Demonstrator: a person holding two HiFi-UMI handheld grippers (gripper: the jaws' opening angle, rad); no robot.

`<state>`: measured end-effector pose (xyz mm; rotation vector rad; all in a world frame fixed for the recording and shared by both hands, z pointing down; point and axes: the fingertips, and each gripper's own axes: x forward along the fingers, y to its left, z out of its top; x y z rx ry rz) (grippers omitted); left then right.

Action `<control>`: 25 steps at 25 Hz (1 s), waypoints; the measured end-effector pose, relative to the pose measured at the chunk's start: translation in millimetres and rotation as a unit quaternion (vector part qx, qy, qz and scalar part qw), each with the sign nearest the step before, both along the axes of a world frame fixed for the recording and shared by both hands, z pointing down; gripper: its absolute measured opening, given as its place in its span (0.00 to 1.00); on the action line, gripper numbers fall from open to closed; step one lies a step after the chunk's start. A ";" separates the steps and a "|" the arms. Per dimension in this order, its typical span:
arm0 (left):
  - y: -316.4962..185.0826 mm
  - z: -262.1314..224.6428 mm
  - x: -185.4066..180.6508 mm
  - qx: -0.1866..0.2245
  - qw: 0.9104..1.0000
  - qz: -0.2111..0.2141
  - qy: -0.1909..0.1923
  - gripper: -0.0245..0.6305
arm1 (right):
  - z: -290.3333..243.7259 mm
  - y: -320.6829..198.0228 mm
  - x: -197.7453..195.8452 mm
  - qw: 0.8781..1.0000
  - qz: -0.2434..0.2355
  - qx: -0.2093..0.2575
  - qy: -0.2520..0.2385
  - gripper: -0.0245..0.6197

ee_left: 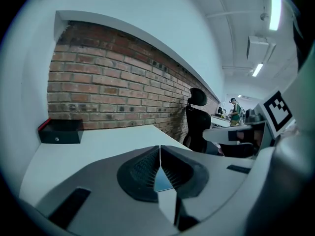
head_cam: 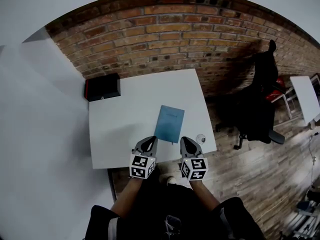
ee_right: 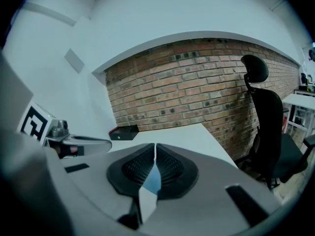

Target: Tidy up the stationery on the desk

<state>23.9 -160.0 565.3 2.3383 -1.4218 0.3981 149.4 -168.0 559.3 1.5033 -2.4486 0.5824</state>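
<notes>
A blue notebook (head_cam: 170, 123) lies flat on the white desk (head_cam: 130, 109), near its front edge. A small clear round object (head_cam: 200, 138) sits to the notebook's right. My left gripper (head_cam: 149, 143) is over the desk's front edge, just left of the notebook's near corner, with its jaws shut and empty. On the other side of that corner my right gripper (head_cam: 188, 144) is also shut and holds nothing. In the left gripper view the left gripper (ee_left: 159, 152) has its pads together, with a sliver of the blue notebook (ee_left: 164, 180) below them. The right gripper (ee_right: 155, 152) looks the same in its own view.
A black box with a red edge (head_cam: 102, 87) stands at the desk's far left corner against the brick wall (head_cam: 170, 29). A black office chair (head_cam: 260, 101) stands to the desk's right. Another white table (head_cam: 306, 96) is at the far right.
</notes>
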 end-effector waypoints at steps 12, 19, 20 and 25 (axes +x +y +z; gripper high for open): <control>-66.8 31.5 -26.2 -0.031 0.994 0.101 -0.022 0.07 | 36.2 -41.0 -30.7 0.997 0.051 -0.054 0.012 0.08; -89.6 58.8 -27.1 -0.058 0.986 0.152 -0.027 0.07 | 61.7 -61.3 -36.2 0.992 0.087 -0.085 0.031 0.12; -92.2 62.0 -26.2 -0.062 0.986 0.154 -0.027 0.07 | 64.1 -63.7 -34.9 0.991 0.089 -0.089 0.034 0.13; -104.8 84.9 -17.5 -0.085 0.983 0.159 -0.036 0.10 | 82.1 -77.0 -24.5 0.989 0.100 -0.105 0.041 0.15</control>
